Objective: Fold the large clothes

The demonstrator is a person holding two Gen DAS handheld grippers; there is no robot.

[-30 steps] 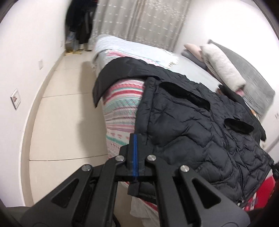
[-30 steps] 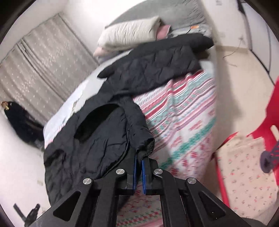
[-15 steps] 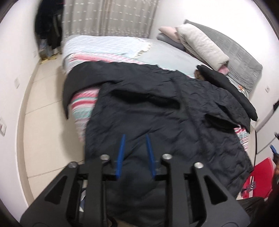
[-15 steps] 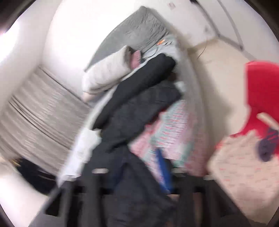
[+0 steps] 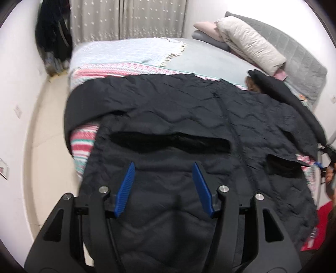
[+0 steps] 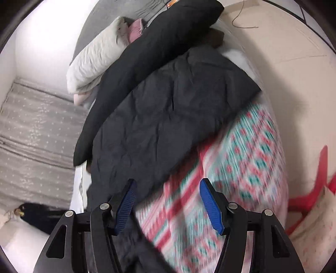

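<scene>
A large black quilted jacket (image 5: 189, 117) lies spread across the bed, its lower part hanging over the near edge. Two dark pocket openings show on its front. My left gripper (image 5: 163, 168) is open and empty just above the jacket's lower front. In the right wrist view the jacket (image 6: 168, 117) covers the bed's corner, with a smooth black sleeve (image 6: 147, 52) along its far side. My right gripper (image 6: 168, 187) is open and empty over the jacket's edge and the striped blanket (image 6: 231, 168).
The bed carries a red, white and teal patterned blanket (image 5: 84, 147), a pale blue throw (image 5: 126, 50) and stacked pillows (image 5: 247, 44) by a grey headboard. Beige tile floor (image 5: 46, 147) runs left of the bed. A red chair (image 6: 310, 195) stands at right. Curtains (image 5: 126, 19) hang behind.
Both grippers were shut on the jacket's edge a second ago; both have let go and opened. The jacket now lies flatter over the bed.
</scene>
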